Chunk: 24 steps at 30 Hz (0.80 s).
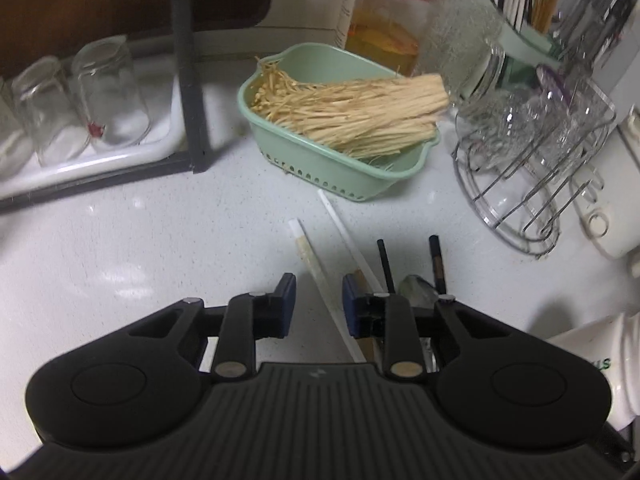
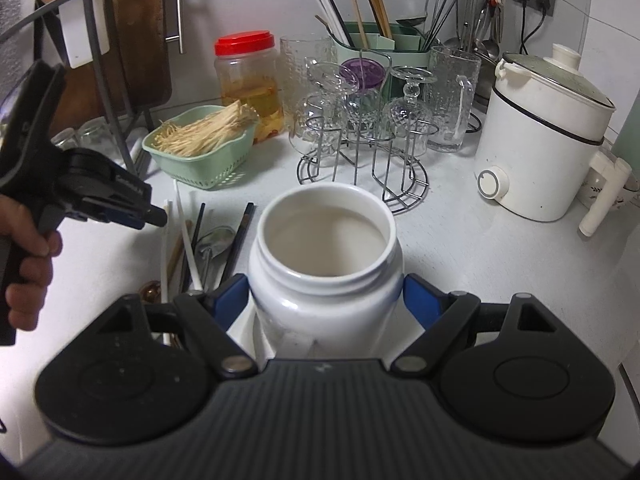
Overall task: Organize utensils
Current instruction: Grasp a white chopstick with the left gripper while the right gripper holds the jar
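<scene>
Utensils lie loose on the white worktop, just to the left of the white jar: white chopsticks, dark chopsticks and a metal spoon, side by side and partly crossing. My left tool hangs above them with its blue pads apart, one white chopstick running between them; I cannot tell whether either pad touches it. My right tool is clamped on the open jar, a blue pad against each side below the neck, and the jar stands upright. Behind the utensils sits a green basket filled with pale enoki mushrooms, and further back a red-lidded jar and a wire rack of upturned glasses.
</scene>
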Available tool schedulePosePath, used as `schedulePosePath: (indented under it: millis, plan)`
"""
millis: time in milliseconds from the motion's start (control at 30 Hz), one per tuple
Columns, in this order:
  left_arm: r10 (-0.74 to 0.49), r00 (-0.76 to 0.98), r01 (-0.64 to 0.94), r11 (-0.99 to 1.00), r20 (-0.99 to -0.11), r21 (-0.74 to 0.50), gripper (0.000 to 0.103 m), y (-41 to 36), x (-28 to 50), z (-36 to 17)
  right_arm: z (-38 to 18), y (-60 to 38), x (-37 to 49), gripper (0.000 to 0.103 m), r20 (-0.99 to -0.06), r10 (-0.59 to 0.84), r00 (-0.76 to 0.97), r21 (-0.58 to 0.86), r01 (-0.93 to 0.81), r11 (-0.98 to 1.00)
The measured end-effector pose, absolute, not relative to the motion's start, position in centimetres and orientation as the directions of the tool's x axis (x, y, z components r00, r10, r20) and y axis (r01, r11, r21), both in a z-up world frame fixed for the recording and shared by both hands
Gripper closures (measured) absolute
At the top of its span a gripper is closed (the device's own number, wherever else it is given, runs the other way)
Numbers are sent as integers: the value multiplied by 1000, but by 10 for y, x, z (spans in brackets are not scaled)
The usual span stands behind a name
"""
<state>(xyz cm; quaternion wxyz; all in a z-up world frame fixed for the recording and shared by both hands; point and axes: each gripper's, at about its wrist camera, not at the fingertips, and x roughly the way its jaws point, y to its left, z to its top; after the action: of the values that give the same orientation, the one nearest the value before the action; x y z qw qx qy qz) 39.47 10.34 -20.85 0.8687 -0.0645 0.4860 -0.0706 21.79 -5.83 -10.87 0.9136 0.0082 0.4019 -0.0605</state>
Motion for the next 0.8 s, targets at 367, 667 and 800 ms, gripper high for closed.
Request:
schedulePosePath:
  millis: [367,667,800]
  plan:
    - [-106,401,51,994,-910,-93,77,89,415,-210,-110,-52,218,16,-723,-136,677,-42,154,987]
    - [-54,248,113,993,-967,-26,78,64,427,-216,-110,-52,219,16,-724,-134,677,-48,144,988]
    - [-21,250,109,994,-968,7,81,62,425,-217,-109,-55,221,16,-739,-115,664,-40,127,991]
